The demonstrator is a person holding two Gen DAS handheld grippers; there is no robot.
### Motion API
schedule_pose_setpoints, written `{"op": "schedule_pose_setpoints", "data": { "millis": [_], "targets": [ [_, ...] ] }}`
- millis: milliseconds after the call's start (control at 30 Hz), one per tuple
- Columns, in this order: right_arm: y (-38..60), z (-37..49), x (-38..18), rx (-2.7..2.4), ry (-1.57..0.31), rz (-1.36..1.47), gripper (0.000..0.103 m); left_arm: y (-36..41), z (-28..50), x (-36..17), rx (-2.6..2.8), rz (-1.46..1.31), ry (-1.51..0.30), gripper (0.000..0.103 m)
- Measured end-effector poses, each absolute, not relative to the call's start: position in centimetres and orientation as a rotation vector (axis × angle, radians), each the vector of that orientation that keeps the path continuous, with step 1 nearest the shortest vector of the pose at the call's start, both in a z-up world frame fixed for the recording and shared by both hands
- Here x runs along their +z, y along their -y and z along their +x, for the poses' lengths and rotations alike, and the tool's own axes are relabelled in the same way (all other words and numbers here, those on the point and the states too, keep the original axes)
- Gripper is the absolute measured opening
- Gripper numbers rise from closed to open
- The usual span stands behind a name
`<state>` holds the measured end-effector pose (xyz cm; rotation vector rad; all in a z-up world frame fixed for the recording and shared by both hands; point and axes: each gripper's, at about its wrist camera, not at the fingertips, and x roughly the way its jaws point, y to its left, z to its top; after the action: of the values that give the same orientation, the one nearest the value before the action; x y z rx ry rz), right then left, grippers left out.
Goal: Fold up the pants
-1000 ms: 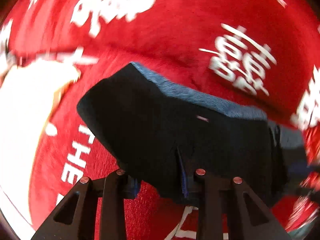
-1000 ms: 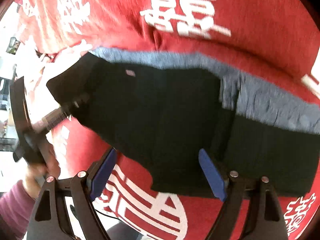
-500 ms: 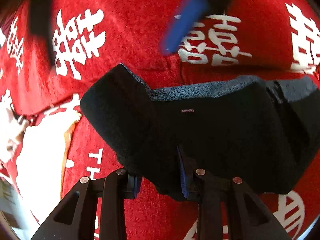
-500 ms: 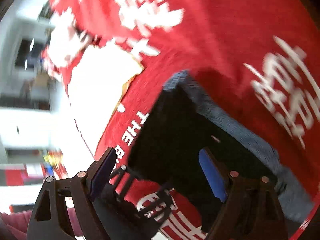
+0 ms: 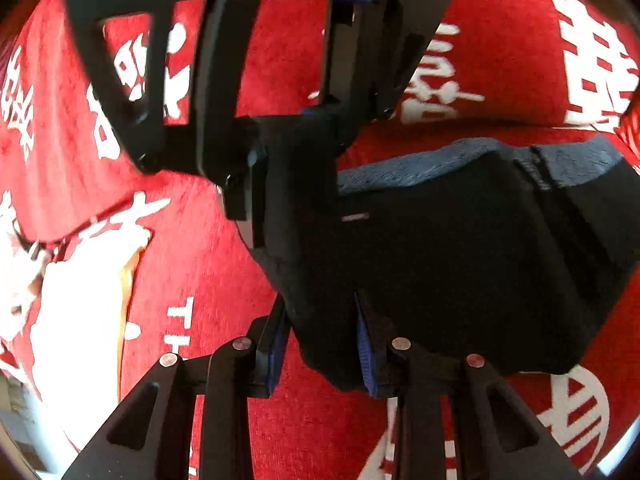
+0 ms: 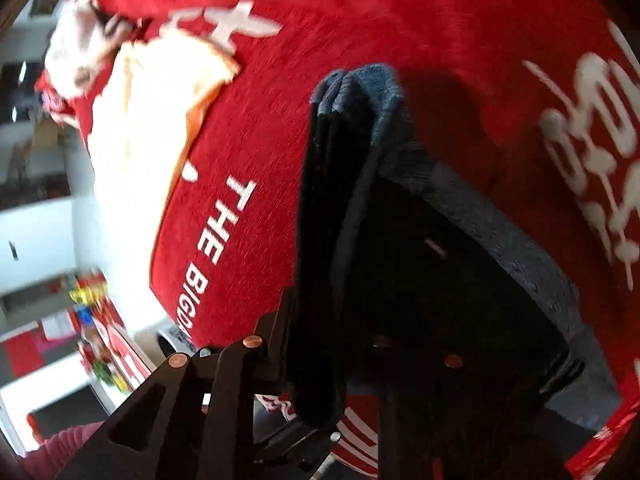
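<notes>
The dark navy pants (image 5: 460, 248) lie folded on the red cloth, with a lighter blue band along the far edge. My left gripper (image 5: 322, 344) is shut on the near left edge of the pants. My right gripper (image 5: 296, 168) reaches in from the top of the left wrist view and sits over the pants' far left corner. In the right wrist view the pants (image 6: 460, 248) fill the space between my right gripper's (image 6: 332, 344) jaws, which stand closed on the bunched corner fabric.
A red cloth (image 5: 224, 288) with white lettering covers the table. A white and orange patch (image 5: 80, 304) lies at the left. The table's left edge and a room with shelves (image 6: 48, 320) show in the right wrist view.
My right gripper swung over from the pants' near edge to the far left corner and closed on it. My left gripper kept its hold.
</notes>
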<state>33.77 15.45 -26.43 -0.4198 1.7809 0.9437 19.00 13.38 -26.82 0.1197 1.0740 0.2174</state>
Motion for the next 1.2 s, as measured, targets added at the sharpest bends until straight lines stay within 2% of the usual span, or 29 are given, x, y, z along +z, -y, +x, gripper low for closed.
{"op": "schedule_pose_setpoints", "data": {
  "millis": [333,533,700,833,1200],
  "targets": [
    [-5.0,35.2,-20.9,1.059,-1.639,-0.046,0.019,-9.1,19.8,-20.6,0.141,0.072,-1.014,0.032],
    [5.1,36.5,-17.5,1.058,-1.534,0.184,0.019,-3.5,21.4,-16.9,0.046,0.049,-0.974,0.032],
    [14.2,37.5,-16.7,1.007,-1.463,0.324,0.021,2.8,23.2,-15.3,-0.054,0.091,-0.964,0.032],
    [21.0,37.9,-17.2,0.938,-1.435,0.425,0.022,8.5,24.5,-15.8,-0.136,0.149,-0.985,0.032],
    [30.0,37.2,-25.5,0.763,-1.482,0.547,0.022,18.8,25.9,-22.9,-0.261,0.269,-1.115,0.032]
  ]
}}
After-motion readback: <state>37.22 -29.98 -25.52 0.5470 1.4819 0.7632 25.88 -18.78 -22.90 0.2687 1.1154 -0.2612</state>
